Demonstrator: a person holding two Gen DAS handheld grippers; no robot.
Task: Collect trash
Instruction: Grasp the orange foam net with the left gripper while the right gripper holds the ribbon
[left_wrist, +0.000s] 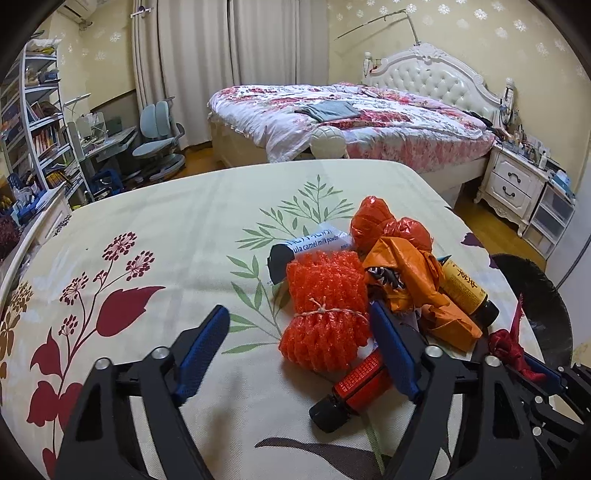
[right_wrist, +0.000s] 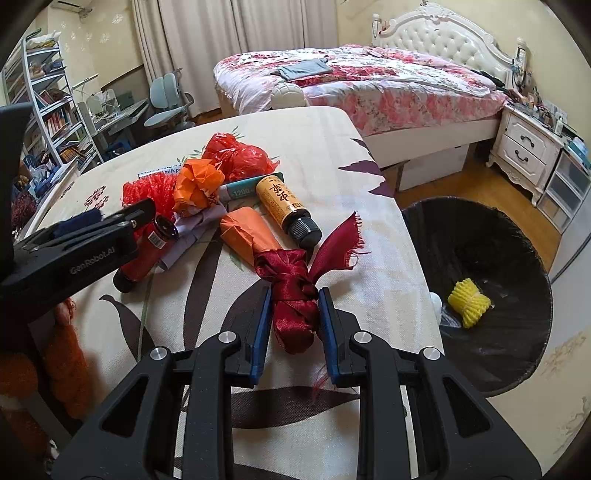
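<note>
A heap of trash lies on the floral tablecloth. It holds a red foam net, a crumpled orange paper, a red plastic bag, a red bottle, a yellow bottle and a milk powder packet. My left gripper is open around the foam net; its right finger sits by the net's right side, its left finger stands apart. My right gripper is shut on a dark red ribbon just above the cloth. The black-lined trash bin stands right of the table.
A yellow foam net lies inside the bin. Behind the table are a bed, a white nightstand, a desk chair and bookshelves. The table's right edge runs close to the bin.
</note>
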